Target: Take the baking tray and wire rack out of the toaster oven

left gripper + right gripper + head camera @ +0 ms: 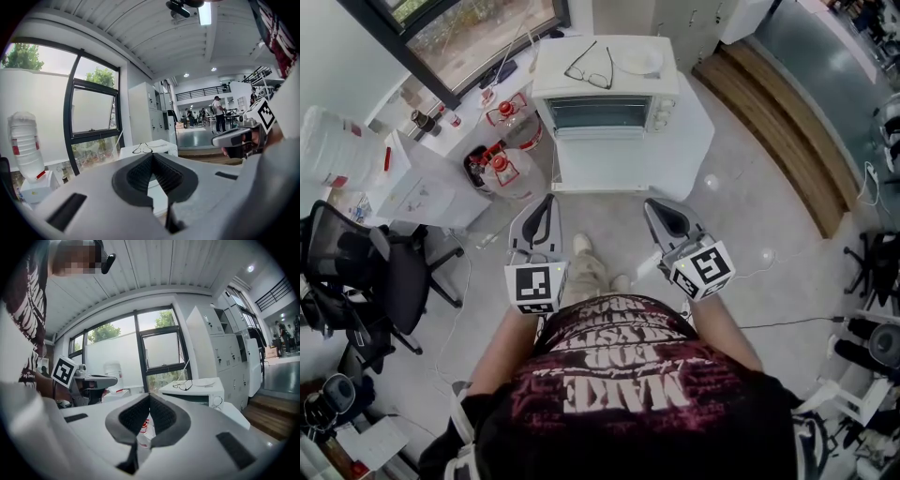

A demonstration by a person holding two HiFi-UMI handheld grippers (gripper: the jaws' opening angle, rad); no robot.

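A white toaster oven (pixel 605 111) stands on a white table (pixel 628 164) ahead of me, its glass door closed. Rack bars show faintly behind the glass; I cannot make out the baking tray. Glasses (pixel 589 67) and a white plate (pixel 638 60) lie on top of the oven. My left gripper (pixel 550 199) and right gripper (pixel 652 204) are held side by side, well short of the table, pointing at the oven. Both are shut with nothing between the jaws. The oven (pixel 199 393) also shows in the right gripper view, and its top (pixel 149 149) in the left gripper view.
Red and white gas cylinders (pixel 502 169) stand left of the table. A black office chair (pixel 366 272) and a water bottle (pixel 333 145) are at the far left. A wooden step (pixel 778 122) runs along the right. A person's feet (pixel 581 246) stand on the floor between the grippers.
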